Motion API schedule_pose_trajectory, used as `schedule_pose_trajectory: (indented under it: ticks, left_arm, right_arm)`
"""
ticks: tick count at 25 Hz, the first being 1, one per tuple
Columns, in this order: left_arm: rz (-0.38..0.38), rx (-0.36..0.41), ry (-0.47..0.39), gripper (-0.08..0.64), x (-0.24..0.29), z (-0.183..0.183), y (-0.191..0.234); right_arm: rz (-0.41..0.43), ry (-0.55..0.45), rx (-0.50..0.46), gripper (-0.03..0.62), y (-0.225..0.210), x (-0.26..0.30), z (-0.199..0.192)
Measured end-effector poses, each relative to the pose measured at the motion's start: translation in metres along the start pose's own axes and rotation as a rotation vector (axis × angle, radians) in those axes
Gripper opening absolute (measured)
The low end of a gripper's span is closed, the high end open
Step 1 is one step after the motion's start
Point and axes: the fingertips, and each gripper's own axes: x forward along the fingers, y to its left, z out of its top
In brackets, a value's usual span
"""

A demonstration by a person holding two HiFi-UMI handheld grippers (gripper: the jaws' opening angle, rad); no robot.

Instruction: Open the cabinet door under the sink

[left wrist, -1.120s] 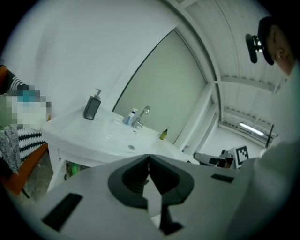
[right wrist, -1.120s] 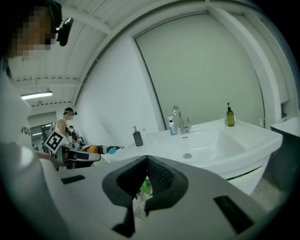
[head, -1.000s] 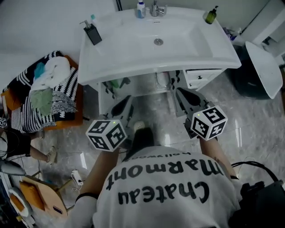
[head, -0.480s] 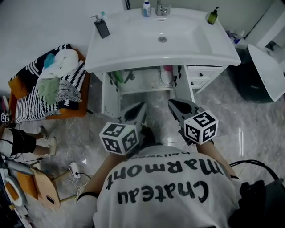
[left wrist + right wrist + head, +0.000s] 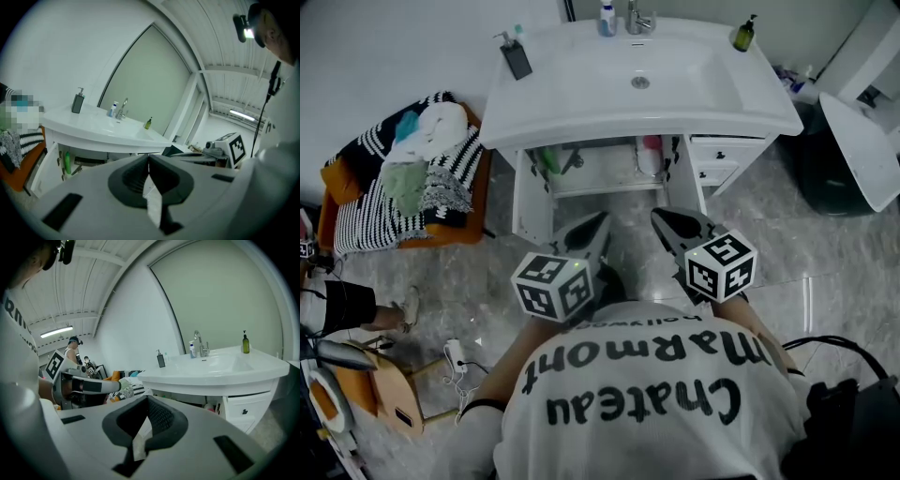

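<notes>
The white vanity (image 5: 637, 103) has both cabinet doors under the sink swung outward: the left door (image 5: 532, 202) and the right door (image 5: 682, 178). Inside the open cabinet I see a green bottle (image 5: 546, 161) and a pink bottle (image 5: 652, 155). My left gripper (image 5: 602, 218) and right gripper (image 5: 658, 215) hover side by side in front of the opening, clear of both doors. Each is shut with nothing between its jaws. The left gripper (image 5: 149, 160) looks along its closed jaws at the open left door (image 5: 44, 171). The right gripper (image 5: 147, 399) faces the vanity's drawers (image 5: 243, 411).
A basket of striped laundry (image 5: 403, 178) sits left of the vanity. A black soap dispenser (image 5: 516, 58), a faucet (image 5: 636, 17) and a green bottle (image 5: 744, 33) stand on the sink top. A dark bin (image 5: 816, 159) and a white lid (image 5: 862, 150) are at the right. Cables (image 5: 455, 361) lie on the floor.
Both grippers have drawn closer together in front of the cabinet, and the view has pulled back a little from the vanity. The doors stand open throughout.
</notes>
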Motion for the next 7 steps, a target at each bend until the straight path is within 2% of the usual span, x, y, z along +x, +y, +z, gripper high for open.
schedule_pose_trajectory:
  ticks: [3,7]
  left_arm:
    - [-0.017,0.025,0.002,0.008,0.0023,0.0005,-0.0055]
    - [-0.016,0.019,0.010,0.008,0.0052,-0.0019,-0.0059]
  right_arm:
    - [0.002,0.000,-0.007,0.011,0.0015,-0.0005,-0.0003]
    - [0.005,0.001,-0.013,0.011,0.0019,-0.0001,-0.0011]
